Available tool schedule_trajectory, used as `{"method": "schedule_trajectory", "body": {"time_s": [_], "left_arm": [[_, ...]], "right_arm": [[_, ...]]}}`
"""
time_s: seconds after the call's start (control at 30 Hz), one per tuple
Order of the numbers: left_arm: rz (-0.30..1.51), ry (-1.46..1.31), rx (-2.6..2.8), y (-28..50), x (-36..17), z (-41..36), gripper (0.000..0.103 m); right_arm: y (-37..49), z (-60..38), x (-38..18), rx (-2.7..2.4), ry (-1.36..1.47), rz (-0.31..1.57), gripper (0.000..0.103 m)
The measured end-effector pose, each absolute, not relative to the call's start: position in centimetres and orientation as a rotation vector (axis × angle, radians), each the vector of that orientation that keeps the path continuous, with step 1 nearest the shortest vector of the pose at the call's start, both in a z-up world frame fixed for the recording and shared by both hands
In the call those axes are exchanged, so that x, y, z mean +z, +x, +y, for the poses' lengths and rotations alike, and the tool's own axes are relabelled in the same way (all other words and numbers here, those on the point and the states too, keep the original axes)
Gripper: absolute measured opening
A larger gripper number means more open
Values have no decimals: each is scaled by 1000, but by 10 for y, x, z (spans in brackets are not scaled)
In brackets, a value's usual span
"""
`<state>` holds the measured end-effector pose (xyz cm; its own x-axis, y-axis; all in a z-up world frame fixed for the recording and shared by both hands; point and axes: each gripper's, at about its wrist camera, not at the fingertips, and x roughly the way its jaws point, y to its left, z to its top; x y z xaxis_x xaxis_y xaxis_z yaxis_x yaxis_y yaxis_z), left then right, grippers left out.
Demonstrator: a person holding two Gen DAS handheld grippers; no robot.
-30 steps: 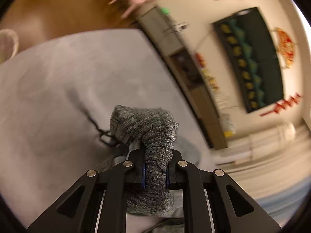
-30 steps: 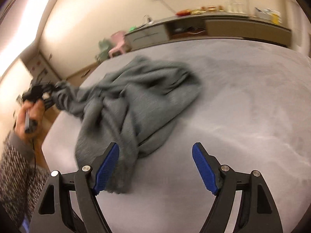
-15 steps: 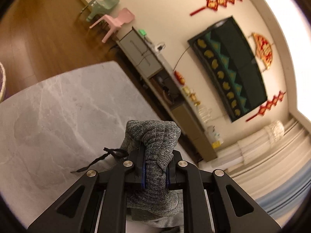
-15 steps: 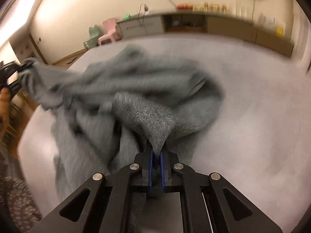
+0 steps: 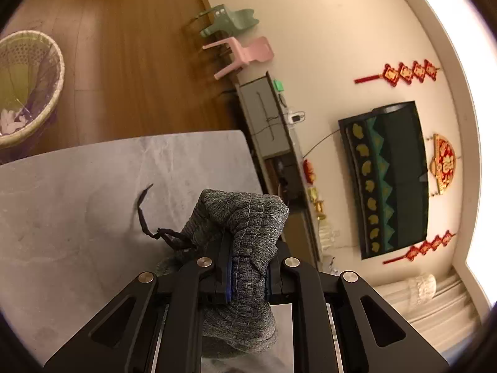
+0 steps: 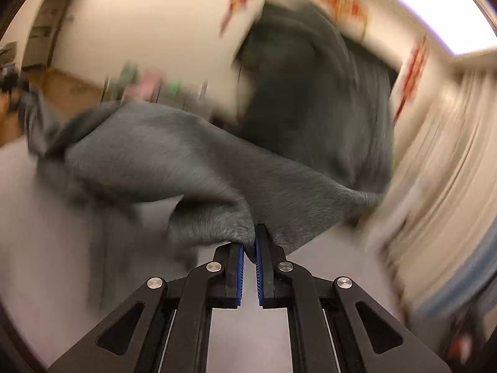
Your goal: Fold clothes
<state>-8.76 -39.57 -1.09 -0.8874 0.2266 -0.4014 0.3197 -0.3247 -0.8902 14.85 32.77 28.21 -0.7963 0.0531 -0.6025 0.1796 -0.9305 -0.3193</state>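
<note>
A grey knit garment (image 6: 174, 161) hangs stretched between both grippers above the grey marble table (image 5: 77, 186). My left gripper (image 5: 247, 267) is shut on a thick bunched edge of the garment (image 5: 245, 217), from which a dark drawstring (image 5: 146, 214) dangles. My right gripper (image 6: 249, 242) is shut on another edge of the cloth, which rises from its fingertips and drapes away to the left. The right wrist view is heavily blurred. Far left in that view, the other gripper (image 6: 12, 80) holds the garment's far end.
A woven basket (image 5: 28, 87) stands on the wooden floor beyond the table's edge. Small pink (image 5: 245, 52) and green (image 5: 230, 21) chairs, a low cabinet (image 5: 270, 124) and a covered screen (image 5: 388, 180) line the wall. Curtains (image 6: 441, 168) fill the right of the right wrist view.
My right gripper closed on the garment's edge and lifted it off the table. My left gripper, still gripping cloth, swung sideways so the floor and basket came into view.
</note>
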Motion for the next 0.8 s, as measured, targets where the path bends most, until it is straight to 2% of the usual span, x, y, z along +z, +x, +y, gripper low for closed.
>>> {"method": "schedule_trajectory", "body": {"time_s": [0.07,0.13,0.17,0.23,0.3,0.33,0.37,0.43,0.5,0.53,0.6,0.7,0.8], "left_arm": [[1778,741,-2408,-87,-10,-396,14],[1773,739,-2416,-86,-8,-397,14],[1774,738,-2415,-85,-8,-398,14],[1790,740,-2394,-85,-10,-400,14],[1812,736,-2367,-83,-14,-404,14],[1825,731,-2350,-81,-17,-407,14],[1845,718,-2330,-78,-19,-410,14],[1868,697,-2301,-74,-24,-415,14],[1871,697,-2305,-73,-25,-416,14],[1868,703,-2317,-74,-24,-415,14],[1828,731,-2364,-77,-21,-410,14],[1759,765,-2431,-80,-14,-400,14],[1726,780,-2472,-82,-9,-395,14]], "right_arm": [[161,343,240,-2753,1192,418,7],[176,344,210,-2587,1364,374,9],[183,342,204,-2520,1404,360,14],[201,335,218,-2359,1363,239,15],[216,331,250,-2148,1248,-3,34],[219,329,266,-2094,1186,-67,56],[220,328,280,-2061,1125,-107,61],[223,325,309,-1992,1005,-184,62],[214,326,331,-1986,921,-243,70],[196,332,335,-2092,923,-260,79],[158,341,333,-2331,1002,-279,80],[79,345,297,-2476,1276,-342,80],[22,313,255,-2475,1467,-123,80]]}}
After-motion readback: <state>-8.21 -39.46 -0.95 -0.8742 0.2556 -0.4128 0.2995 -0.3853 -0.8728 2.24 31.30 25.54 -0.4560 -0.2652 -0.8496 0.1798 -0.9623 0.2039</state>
